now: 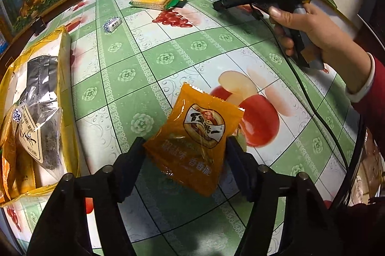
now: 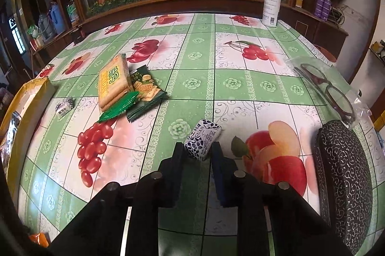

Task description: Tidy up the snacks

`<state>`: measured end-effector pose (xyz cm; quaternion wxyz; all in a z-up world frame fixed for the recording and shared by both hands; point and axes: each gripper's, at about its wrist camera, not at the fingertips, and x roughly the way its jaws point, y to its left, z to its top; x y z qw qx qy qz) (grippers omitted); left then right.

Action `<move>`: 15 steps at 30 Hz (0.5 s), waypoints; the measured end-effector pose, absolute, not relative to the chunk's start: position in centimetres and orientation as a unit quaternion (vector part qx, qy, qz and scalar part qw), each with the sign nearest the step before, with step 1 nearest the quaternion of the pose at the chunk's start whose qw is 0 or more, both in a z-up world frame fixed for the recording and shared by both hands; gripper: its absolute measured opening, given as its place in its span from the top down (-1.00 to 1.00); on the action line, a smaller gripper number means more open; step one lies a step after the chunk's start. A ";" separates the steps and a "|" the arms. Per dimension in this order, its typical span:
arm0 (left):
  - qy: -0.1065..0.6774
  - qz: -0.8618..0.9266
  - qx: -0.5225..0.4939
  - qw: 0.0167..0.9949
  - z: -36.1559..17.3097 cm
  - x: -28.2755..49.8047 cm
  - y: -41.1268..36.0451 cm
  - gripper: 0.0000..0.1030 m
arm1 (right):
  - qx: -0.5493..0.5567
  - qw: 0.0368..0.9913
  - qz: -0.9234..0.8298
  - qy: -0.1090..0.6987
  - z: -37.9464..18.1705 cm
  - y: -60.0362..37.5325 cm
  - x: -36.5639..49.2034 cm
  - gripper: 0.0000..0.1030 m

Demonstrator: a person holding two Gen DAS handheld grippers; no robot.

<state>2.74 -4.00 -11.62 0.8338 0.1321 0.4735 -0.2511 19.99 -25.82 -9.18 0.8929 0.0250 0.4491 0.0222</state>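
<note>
In the left wrist view, an orange snack packet (image 1: 192, 135) sits tilted between the fingers of my left gripper (image 1: 185, 147). Both pads press its side edges, so the gripper is shut on it. In the right wrist view, a small blue-and-white wrapped candy (image 2: 203, 140) is pinched between the pads of my right gripper (image 2: 198, 150), just above the tablecloth. A hand holds that right gripper (image 1: 217, 6) at the far right of the table. A yellow box (image 1: 65, 77) with several snack packs inside stands at the left.
On the fruit-print tablecloth (image 2: 216, 87) lie a biscuit pack (image 2: 114, 82), a green cracker packet (image 2: 146, 89) and another small candy (image 2: 64, 106). A spray bottle (image 2: 270, 0) stands at the far edge. Glasses (image 2: 329, 87) and a patterned case (image 2: 344, 179) lie at the right.
</note>
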 end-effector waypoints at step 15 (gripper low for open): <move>0.465 -0.241 0.088 0.847 -11.0 2.6 -4.0 0.07 | 0.068 0.902 0.080 0.420 -6.6 -25.2 13.2 0.55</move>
